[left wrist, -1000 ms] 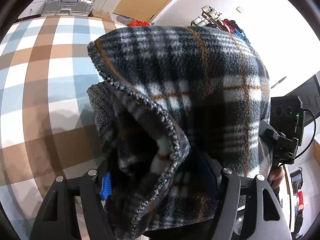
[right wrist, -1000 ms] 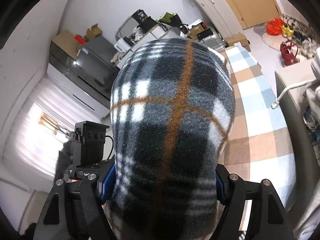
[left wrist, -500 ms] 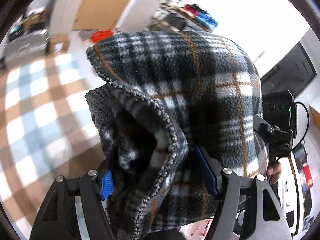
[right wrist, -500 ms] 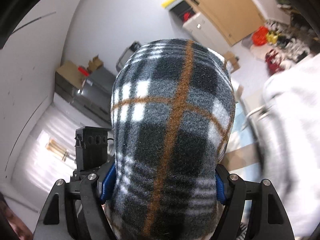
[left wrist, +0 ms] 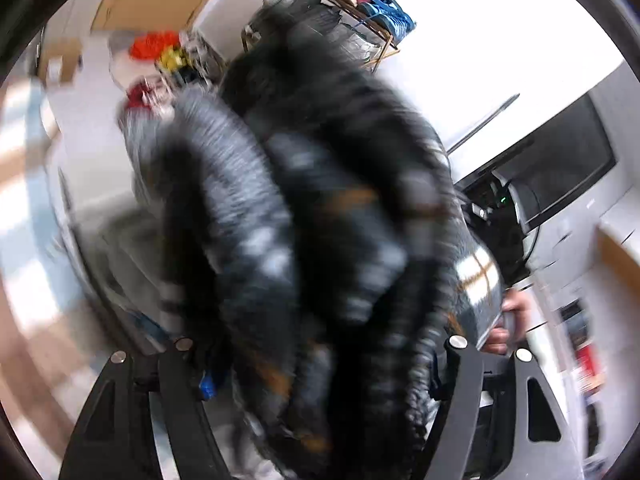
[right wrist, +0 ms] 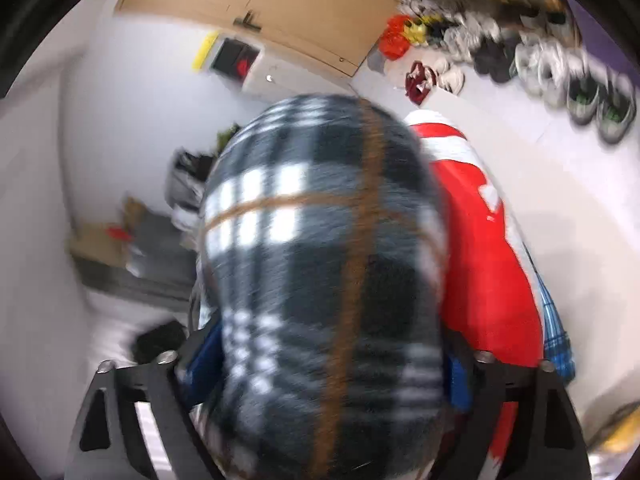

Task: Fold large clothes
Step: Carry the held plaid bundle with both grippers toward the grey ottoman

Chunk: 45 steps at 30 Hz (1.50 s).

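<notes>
A dark plaid fleece garment [left wrist: 340, 200], bunched thick, fills the left wrist view, heavily blurred; my left gripper [left wrist: 320, 344] is shut on it and holds it in the air. In the right wrist view the same plaid fleece [right wrist: 320, 240], with white and orange stripes, bulges up between the blue pads [right wrist: 202, 356] of my right gripper [right wrist: 326, 356]. Those jaws are opening, and the fabric still fills the gap and touches both pads. The right-hand gripper's black body [left wrist: 492, 216] and a hand [left wrist: 516, 320] show at the fleece's right edge.
A red garment [right wrist: 480, 260] and blue checked cloth [right wrist: 556, 340] lie just right of the fleece. Rows of shoes [right wrist: 560, 60] line the floor by wooden cupboard doors [right wrist: 280, 8]. A checked bedspread [left wrist: 16, 200] blurs past on the left; a dark screen [left wrist: 560, 168] hangs right.
Both grippers have swung sideways with the fleece, away from the checked bedspread toward the shoes and the red garment. The right jaws stand a little wider. Both views are now blurred.
</notes>
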Each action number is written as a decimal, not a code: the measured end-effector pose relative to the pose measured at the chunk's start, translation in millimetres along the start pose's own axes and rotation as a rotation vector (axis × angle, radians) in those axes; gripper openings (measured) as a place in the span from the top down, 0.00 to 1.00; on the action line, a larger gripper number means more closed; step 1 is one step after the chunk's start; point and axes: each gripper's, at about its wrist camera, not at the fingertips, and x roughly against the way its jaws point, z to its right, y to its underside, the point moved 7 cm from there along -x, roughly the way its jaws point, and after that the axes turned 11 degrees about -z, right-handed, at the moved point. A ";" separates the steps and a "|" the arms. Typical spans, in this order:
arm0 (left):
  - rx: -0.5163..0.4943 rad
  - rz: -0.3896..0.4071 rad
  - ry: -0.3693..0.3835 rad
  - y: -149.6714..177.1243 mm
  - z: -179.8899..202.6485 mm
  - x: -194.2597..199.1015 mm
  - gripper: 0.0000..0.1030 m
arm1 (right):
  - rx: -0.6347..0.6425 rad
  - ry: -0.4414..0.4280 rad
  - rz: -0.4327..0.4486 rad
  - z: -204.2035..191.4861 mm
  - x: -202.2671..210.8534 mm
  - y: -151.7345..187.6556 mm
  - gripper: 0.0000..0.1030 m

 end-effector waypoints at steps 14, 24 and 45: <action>-0.005 0.025 -0.115 2.8 -20.1 26.9 0.31 | 0.321 0.819 0.206 -95.2 33.5 12.5 0.00; 0.008 0.036 -0.132 -7.6 -18.1 1.7 0.25 | 0.481 1.392 -0.129 -130.1 -101.9 -21.8 0.00; 0.068 0.043 -0.015 -12.2 -5.0 34.5 0.20 | 0.410 1.091 0.012 -137.1 -67.9 -33.7 0.00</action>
